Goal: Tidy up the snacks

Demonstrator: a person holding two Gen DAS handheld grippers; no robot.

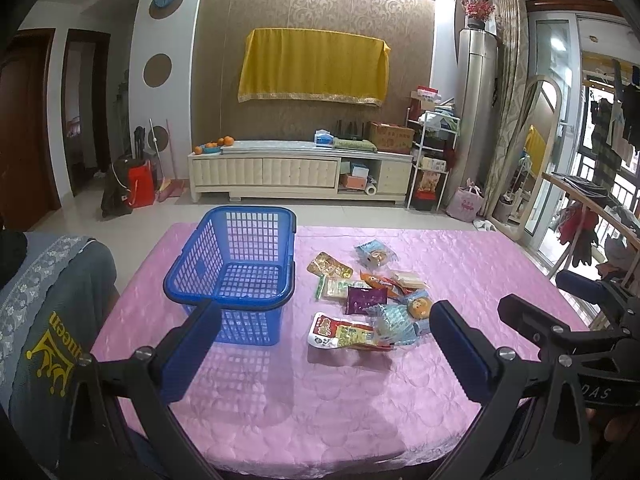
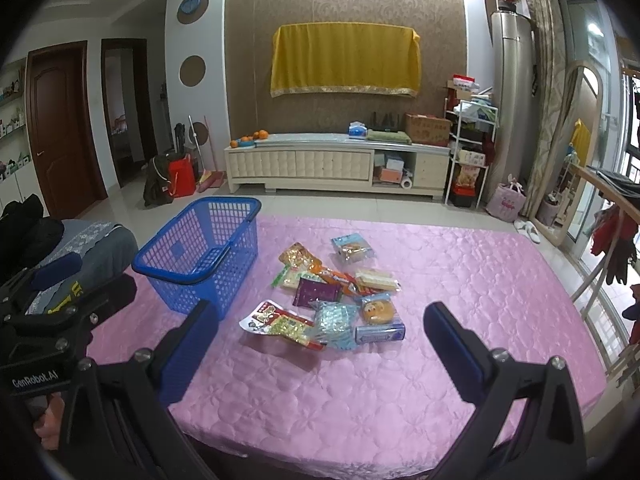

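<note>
Glossy quilted pink tablecloth (image 1: 360, 400), blue plastic lattice basket (image 1: 240, 272), shiny plastic snack wrappers (image 1: 360, 304)

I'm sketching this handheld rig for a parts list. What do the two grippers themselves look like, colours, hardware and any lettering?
Both grippers match: black angular frames with silver round bolts, ending in two flat fingers faced with blue pads. The left gripper has its near finger in blue; its body shows white lettering "GenRobot.AI" in the right wrist view. The right gripper has the same blue-faced fingers; a partly hidden label ending "DAS" is on its body. No cables show.
</note>
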